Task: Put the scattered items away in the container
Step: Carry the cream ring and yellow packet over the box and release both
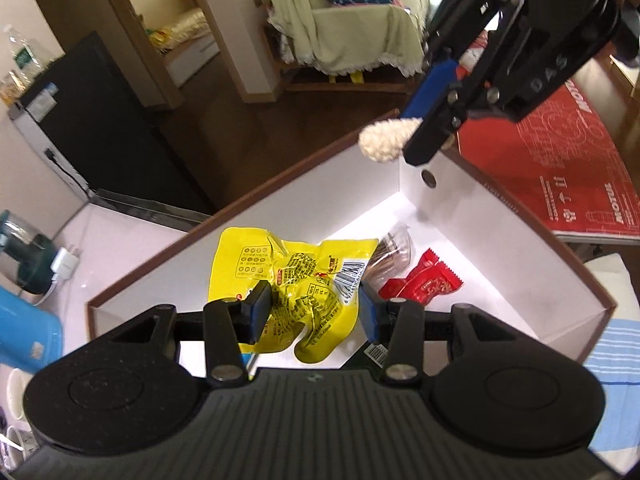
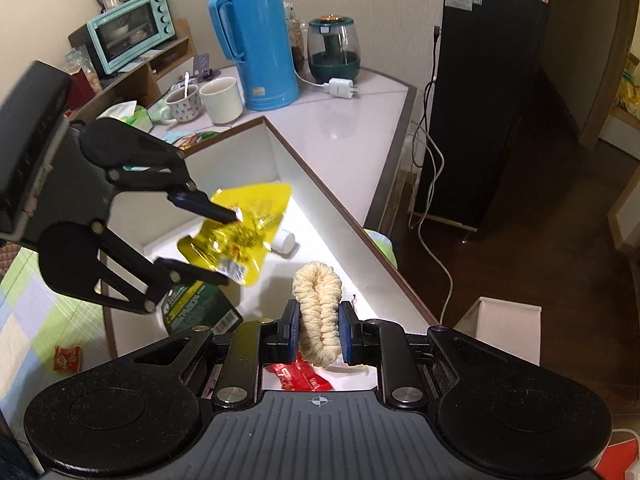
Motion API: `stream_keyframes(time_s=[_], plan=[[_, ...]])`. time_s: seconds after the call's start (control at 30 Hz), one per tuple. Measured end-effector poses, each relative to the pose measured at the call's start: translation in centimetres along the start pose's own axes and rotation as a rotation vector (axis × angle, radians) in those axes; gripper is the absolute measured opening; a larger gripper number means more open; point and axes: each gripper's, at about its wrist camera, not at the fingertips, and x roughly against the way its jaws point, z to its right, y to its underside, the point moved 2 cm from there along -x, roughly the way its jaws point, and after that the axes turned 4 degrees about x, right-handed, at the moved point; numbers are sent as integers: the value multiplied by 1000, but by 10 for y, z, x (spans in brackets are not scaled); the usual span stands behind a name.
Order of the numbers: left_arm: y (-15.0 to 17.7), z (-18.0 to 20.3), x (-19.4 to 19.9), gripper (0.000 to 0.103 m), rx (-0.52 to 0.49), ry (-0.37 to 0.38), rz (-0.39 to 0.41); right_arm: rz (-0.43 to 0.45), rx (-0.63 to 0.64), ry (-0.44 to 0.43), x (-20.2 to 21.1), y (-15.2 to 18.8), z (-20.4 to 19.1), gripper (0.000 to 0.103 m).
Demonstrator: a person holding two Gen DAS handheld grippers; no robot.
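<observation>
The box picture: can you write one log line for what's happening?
left hand-held gripper: open over yellow crinkly packet | right hand-held gripper: shut on cream fluffy scrunchie | both above white cardboard box

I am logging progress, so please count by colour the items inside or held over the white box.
Yellow packet: 1
Red candy: 1
Dark green packet: 1
Brown packet: 1
White cap-like piece: 1
Cream scrunchie, held in the right gripper: 1
Total: 6
</observation>
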Motion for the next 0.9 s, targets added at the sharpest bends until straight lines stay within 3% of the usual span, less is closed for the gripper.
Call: stream_keyframes(time_s=[0.23,0.37,0.9], plan=[[5,1,-43,43,-2,41,-34,-21,0,-18,-15,-1,7,19],[12,-3,-47,46,17,44,-47,-34,3,-31,-22,-1,9,19],[40,-42,3,46,109,-21,-79,-79,9,-68,-67,-18,2,19]])
